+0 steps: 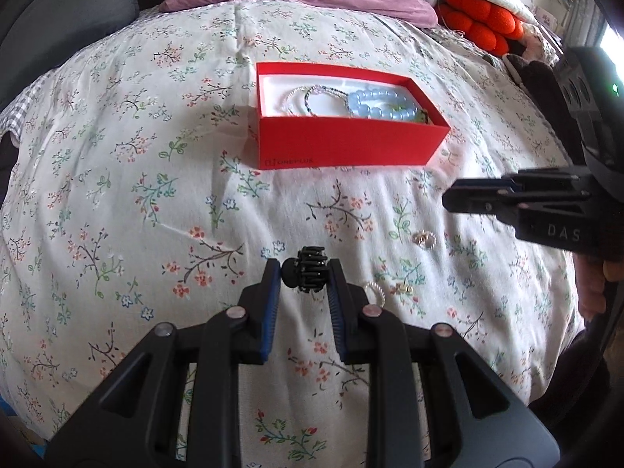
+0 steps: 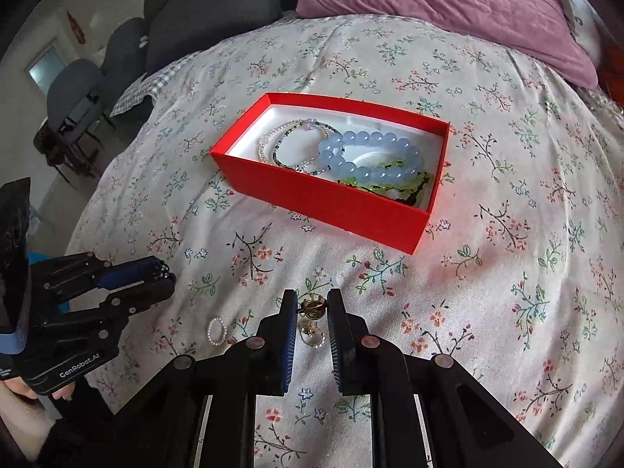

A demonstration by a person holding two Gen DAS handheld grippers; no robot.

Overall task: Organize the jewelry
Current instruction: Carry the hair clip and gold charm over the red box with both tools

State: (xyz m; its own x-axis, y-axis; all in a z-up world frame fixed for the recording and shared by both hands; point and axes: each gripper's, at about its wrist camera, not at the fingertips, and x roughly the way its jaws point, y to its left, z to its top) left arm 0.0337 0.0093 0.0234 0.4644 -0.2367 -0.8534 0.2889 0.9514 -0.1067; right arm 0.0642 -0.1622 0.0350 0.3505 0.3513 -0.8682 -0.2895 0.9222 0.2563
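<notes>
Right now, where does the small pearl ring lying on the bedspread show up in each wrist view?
Left wrist view: the pearl ring lies low, right of centre, partly hidden behind the right finger of the left gripper.
Right wrist view: it lies lower left, left of the right gripper.
Shared landmark: the red box farther up the floral bedspread.

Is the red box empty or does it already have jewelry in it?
Not empty: the open red box holds a blue bead bracelet and thinner beaded bracelets.
</notes>
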